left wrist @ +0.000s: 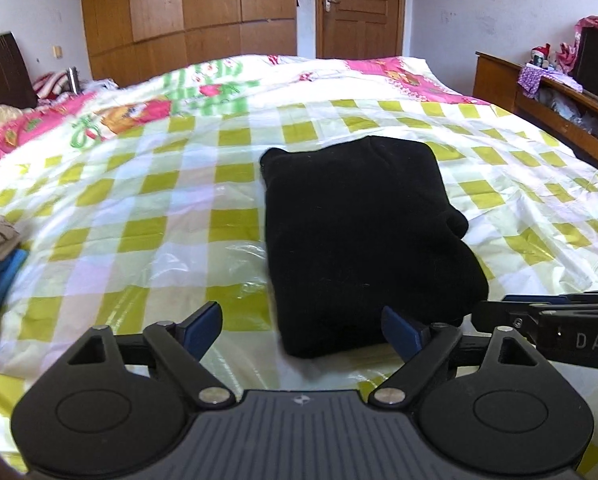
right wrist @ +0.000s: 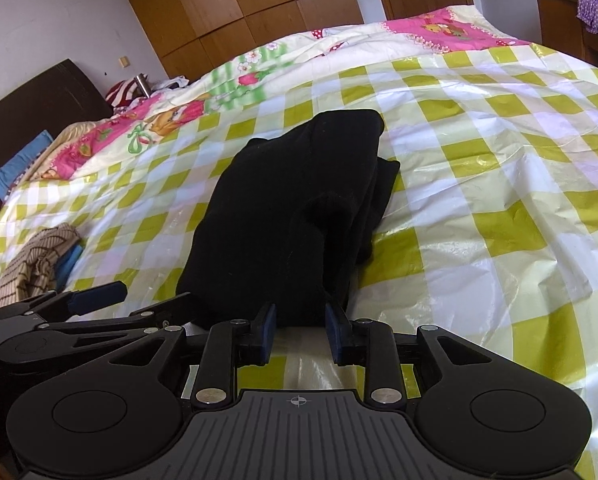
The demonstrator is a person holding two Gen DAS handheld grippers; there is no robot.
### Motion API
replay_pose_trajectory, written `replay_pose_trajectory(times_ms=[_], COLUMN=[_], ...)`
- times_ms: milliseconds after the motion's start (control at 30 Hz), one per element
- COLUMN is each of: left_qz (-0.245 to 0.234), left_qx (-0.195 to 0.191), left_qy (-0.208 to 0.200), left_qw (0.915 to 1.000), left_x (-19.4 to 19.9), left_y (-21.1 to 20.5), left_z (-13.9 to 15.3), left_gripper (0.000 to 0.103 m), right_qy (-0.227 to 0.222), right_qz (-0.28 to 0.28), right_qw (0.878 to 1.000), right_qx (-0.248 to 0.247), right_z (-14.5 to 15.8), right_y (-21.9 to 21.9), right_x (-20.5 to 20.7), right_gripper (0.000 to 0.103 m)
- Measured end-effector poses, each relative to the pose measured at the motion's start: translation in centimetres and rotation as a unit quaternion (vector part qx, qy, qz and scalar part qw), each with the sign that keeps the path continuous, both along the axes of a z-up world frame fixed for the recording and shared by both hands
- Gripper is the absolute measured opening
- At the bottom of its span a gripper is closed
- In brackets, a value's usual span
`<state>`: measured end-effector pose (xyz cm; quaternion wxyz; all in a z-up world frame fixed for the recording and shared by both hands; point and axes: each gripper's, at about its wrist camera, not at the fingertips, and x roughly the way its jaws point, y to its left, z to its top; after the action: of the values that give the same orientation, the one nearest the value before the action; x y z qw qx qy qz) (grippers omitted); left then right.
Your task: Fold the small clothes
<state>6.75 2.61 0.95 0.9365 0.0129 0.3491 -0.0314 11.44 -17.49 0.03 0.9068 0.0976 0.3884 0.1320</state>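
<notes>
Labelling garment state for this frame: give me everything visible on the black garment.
The black garment is a dark, matte, soft knit-looking cloth, already folded into a rough rectangle with layered edges along one side. It lies flat on the yellow-checked plastic sheet covering the bed. The right gripper has its near edge between its fingers, seemingly pinched. The left gripper is wide open at the near edge, gripping nothing. No print or label shows.

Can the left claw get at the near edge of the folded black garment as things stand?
Probably yes: the left claw is open, straddling the near edge of the folded black garment, with nothing between; the right claw sits beside it.
</notes>
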Motion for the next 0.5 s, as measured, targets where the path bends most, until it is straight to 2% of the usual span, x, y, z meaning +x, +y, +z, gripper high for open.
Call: replay_pose_trajectory(times_ms=[200, 333, 500], left_qz=[0.010, 0.015, 0.024], left_qx=[0.025, 0.021, 0.014], left_qy=[-0.019, -0.022, -0.006], left_qw=[0.9994, 0.9994, 0.9996], left_x=[-1.2, -1.7, -1.8], left_y=[-0.2, 0.0, 0.4], left_z=[0.0, 0.0, -0.8], left_gripper=[0.103, 0.103, 0.103], right_qy=[-0.003, -0.004, -0.001], right_qz=[0.001, 0.001, 0.003], right_qw=[1.000, 1.000, 1.000], right_qx=[-0.007, -0.009, -0.013], right_z=[-0.2, -0.3, -0.7], right_y=[0.3, 0.5, 0.7], right_x=[-1.0, -1.4, -1.7], right_gripper=[0.031, 0.031, 0.031])
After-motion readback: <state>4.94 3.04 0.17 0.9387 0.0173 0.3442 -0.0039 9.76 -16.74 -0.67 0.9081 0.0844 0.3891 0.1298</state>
